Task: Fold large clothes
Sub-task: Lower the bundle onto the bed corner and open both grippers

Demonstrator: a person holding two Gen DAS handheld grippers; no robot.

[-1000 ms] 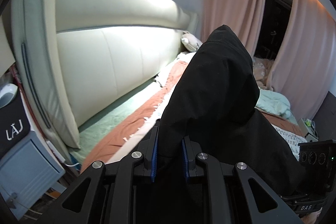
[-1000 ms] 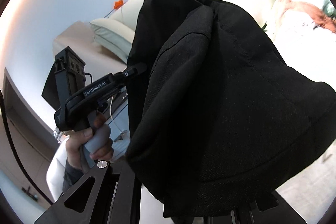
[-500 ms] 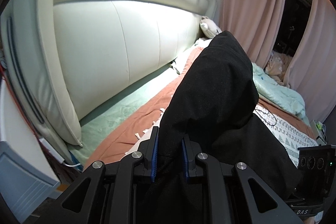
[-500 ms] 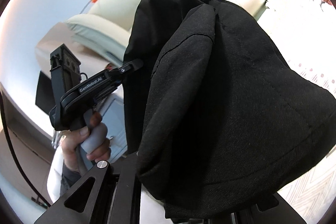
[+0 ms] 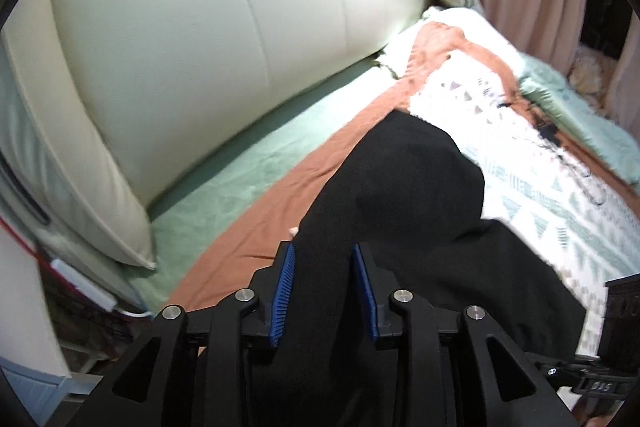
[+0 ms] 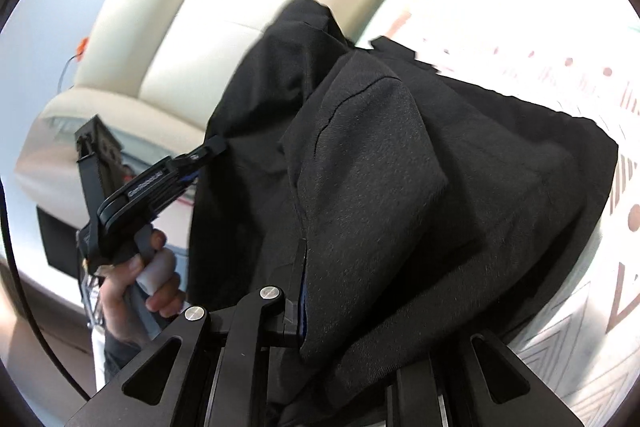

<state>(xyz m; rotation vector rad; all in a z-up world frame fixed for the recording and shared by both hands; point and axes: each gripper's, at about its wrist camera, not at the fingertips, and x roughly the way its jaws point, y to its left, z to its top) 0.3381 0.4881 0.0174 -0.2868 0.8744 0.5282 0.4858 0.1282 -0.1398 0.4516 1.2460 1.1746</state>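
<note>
Left wrist view: set just behind its own blue-padded fingers (image 5: 285, 293), facing steeply down and forward along the bed (image 5: 248, 183) toward the cream headboard (image 5: 192, 39) — black garment (image 5: 400, 195) very near. Right wrist view: close behind the same garment (image 6: 400, 187), facing leftward across it — the left gripper (image 6: 212, 151) and headboard (image 6: 224, 11) appear, so both views share garment, headboard and patterned bedding.

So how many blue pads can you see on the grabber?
2 blue pads, one either side of the black garment on the left gripper, which is opening. The right gripper's pads are mostly hidden by cloth.
</note>
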